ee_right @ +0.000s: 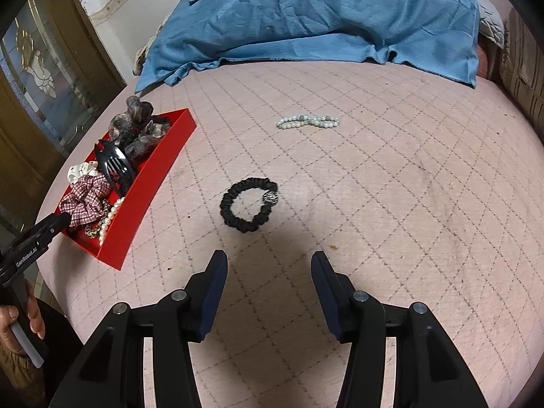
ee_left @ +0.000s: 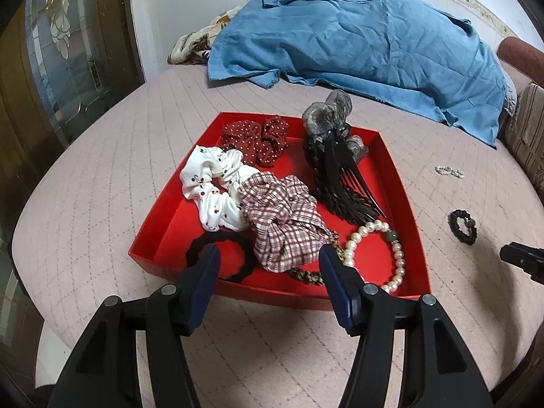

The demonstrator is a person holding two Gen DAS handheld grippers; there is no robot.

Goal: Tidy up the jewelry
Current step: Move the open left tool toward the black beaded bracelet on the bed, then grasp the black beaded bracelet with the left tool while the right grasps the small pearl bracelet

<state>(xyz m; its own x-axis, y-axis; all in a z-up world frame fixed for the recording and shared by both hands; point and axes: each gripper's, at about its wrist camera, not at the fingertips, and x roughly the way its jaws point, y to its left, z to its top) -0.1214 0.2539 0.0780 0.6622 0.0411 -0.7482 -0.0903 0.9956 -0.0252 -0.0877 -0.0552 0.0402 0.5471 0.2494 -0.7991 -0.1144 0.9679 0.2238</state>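
Note:
A red tray (ee_left: 404, 183) on the pink quilted bed holds scrunchies, a plaid scrunchie (ee_left: 285, 221), a black hair tie (ee_left: 221, 255), a black hair clip (ee_left: 340, 183) and a pearl bracelet (ee_left: 384, 248). My left gripper (ee_left: 268, 255) is open and empty over the tray's near edge. My right gripper (ee_right: 268, 261) is open and empty, just short of a black scrunchie (ee_right: 250, 204) lying on the bed. A pale bead bracelet (ee_right: 307, 122) lies farther back. The tray shows at the left in the right wrist view (ee_right: 136, 210).
A blue cloth (ee_right: 323, 13) covers a heap at the back of the bed. A wooden door with patterned glass (ee_left: 57, 51) stands to the left. A striped cushion (ee_right: 523, 68) is at the right edge. The black scrunchie (ee_left: 464, 226) and bead bracelet (ee_left: 448, 171) lie right of the tray.

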